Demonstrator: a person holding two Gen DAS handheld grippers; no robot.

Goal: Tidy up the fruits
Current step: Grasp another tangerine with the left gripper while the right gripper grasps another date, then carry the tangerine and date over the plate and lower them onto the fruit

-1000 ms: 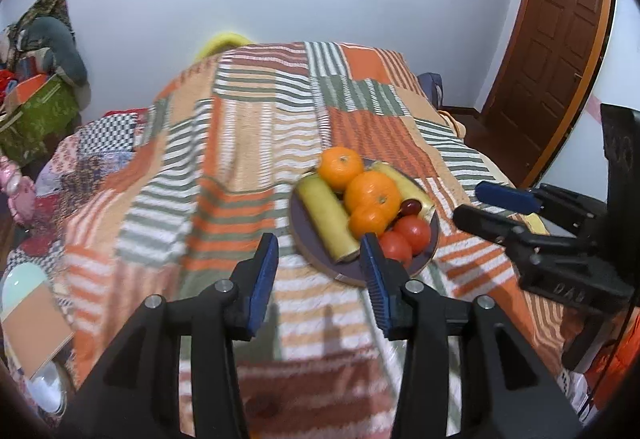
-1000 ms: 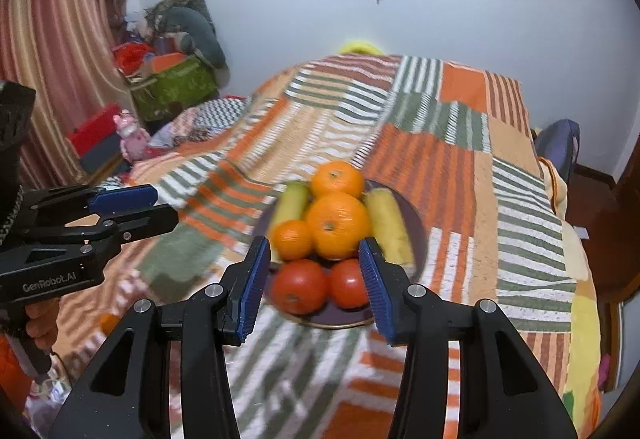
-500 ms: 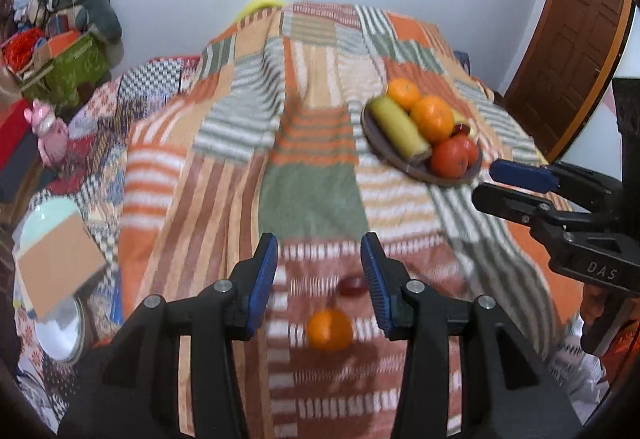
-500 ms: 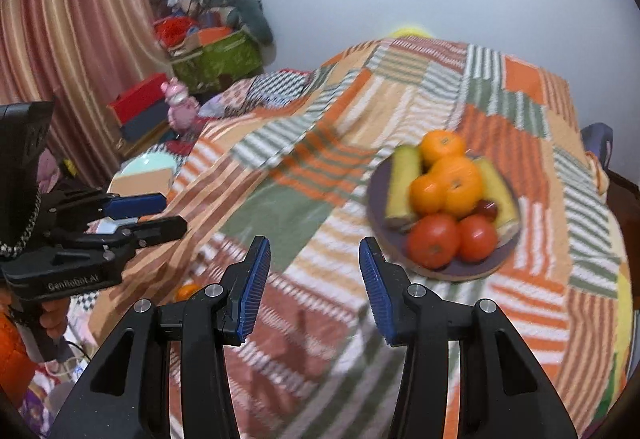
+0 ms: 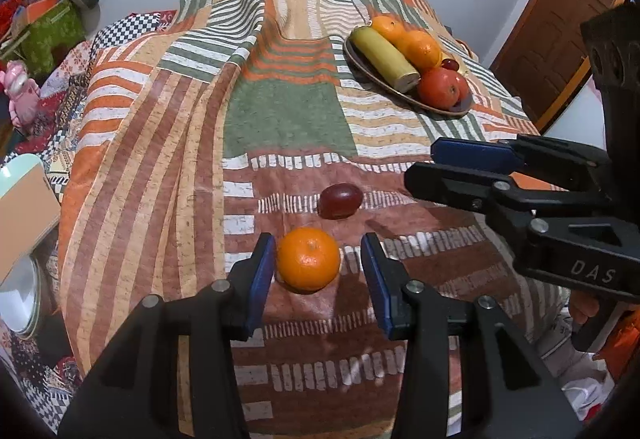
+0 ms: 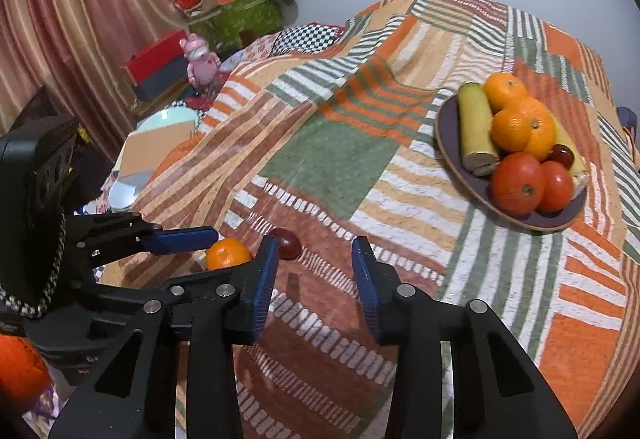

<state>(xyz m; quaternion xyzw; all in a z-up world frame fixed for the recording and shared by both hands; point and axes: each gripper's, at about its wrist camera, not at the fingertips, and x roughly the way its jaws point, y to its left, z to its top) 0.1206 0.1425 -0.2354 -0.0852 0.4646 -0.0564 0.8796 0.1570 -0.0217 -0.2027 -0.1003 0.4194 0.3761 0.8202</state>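
Step in hand: I am bracketing the loose orange (image 5: 308,259) with the left gripper (image 5: 318,271), jaws released, pads either side, a clear gap on the right.
Advice: I am centring it and squeezing at its widest girth before lifting toward the plate (image 5: 448,110).
Right gripper (image 6: 314,279): jaws closing on nothing, the dark grape (image 6: 289,243) just beyond its left pad.
Location: orange and grape are lying near each other on the bed's front edge, well apart from the plate.
Materials: orange dimpled, round, prone to rolling; grape glossy, oval, fragile; bedspread (image 5: 288,119) soft, quilted, striped; pads blue, ribbed.
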